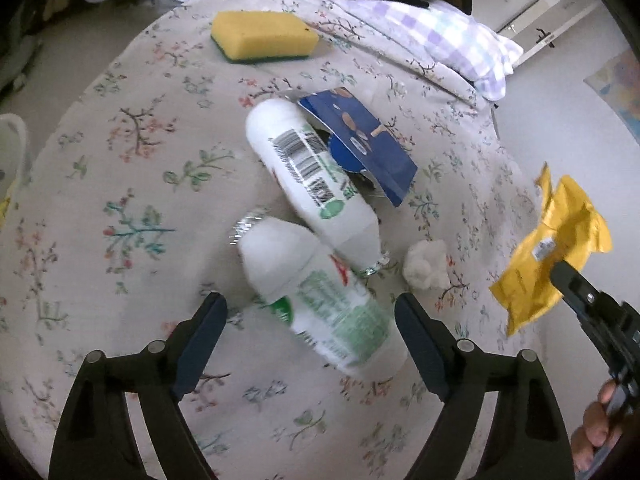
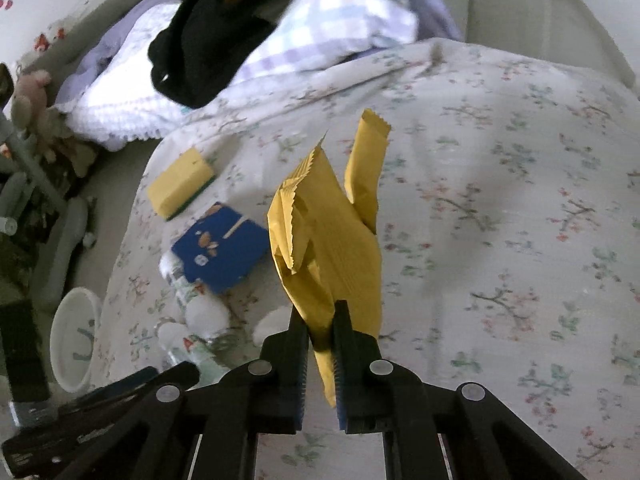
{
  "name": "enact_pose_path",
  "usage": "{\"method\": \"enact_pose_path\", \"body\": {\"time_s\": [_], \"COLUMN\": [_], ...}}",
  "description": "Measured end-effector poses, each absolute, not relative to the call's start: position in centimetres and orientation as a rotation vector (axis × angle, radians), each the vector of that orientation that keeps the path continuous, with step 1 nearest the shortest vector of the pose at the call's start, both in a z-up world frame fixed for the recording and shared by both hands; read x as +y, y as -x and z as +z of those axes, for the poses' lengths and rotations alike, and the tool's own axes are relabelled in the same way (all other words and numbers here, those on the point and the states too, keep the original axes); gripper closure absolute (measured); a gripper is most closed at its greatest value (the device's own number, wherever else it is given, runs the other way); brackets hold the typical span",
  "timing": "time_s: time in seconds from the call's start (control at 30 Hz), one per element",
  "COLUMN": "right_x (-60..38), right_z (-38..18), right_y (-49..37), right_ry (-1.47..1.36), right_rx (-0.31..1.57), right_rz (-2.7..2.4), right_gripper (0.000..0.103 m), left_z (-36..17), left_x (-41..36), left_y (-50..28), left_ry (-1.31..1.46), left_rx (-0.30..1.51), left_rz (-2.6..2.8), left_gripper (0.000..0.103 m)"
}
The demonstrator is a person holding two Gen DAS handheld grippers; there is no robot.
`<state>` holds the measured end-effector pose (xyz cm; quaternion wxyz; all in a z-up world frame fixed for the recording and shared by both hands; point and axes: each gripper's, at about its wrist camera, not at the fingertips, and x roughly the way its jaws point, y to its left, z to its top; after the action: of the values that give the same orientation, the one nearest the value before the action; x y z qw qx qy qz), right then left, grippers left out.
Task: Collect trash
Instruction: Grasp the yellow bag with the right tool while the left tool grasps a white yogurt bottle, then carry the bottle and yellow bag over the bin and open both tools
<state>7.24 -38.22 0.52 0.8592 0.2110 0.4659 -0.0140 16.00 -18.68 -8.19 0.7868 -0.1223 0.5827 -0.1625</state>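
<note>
**Wrapper pinched on the right, near bottle framed on the left**

The right gripper (image 2: 321, 322) is clamped on a yellow wrapper (image 2: 324, 236), its jaws together on the wrapper's lower end while the rest stands up crumpled above them. The wrapper looks feather-light, thin and crinkly; it should not slip under a firm pinch, but it will flap, and only a small part of it sits between the pads. From the left wrist view it hangs clear of the bed (image 1: 120, 208), out past the bed's right edge.

The left gripper (image 1: 311, 312) has its jaws wide apart, holding nothing. The near bottle (image 1: 316, 300), white with a green printed label, lies on its side directly between the two fingers, its rounded base pointing away towards the middle of the bed. I cannot tell whether the pads touch it yet; they seem to stand just clear on either side. It is probably an empty, light plastic bottle with a smooth, slippery skin that rolls easily and dents under pressure, so the labelled mid-body looks like the best place to grip, across its width.

A second bottle (image 1: 308, 176) lies just beyond it, partly under a blue packet (image 1: 360, 140). A small white wad (image 1: 426, 264) rests near the right edge, and a yellow sponge (image 1: 262, 36) sits at the far end of the bed.
</note>
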Motion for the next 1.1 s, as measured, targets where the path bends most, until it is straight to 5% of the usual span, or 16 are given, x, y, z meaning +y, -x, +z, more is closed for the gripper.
{"method": "enact_pose_path", "body": {"time_s": [0.4, 1.1], "right_x": [-40.0, -31.7], "right_z": [0.3, 1.5], "right_y": [-6.2, -9.0], "right_ry": [-0.449, -0.433], "right_rx": [0.99, 0.974], "right_rz": [-0.042, 0.093], "right_gripper": [0.094, 0.094], "left_z": [-8.3, -4.8], "left_x": [-17.7, -5.8], "left_y": [-16.0, -14.4], "left_ry": [0.212, 0.291], "left_rx": [1.25, 1.195], "left_rz": [-0.347, -0.334], "left_gripper": [0.057, 0.061]}}
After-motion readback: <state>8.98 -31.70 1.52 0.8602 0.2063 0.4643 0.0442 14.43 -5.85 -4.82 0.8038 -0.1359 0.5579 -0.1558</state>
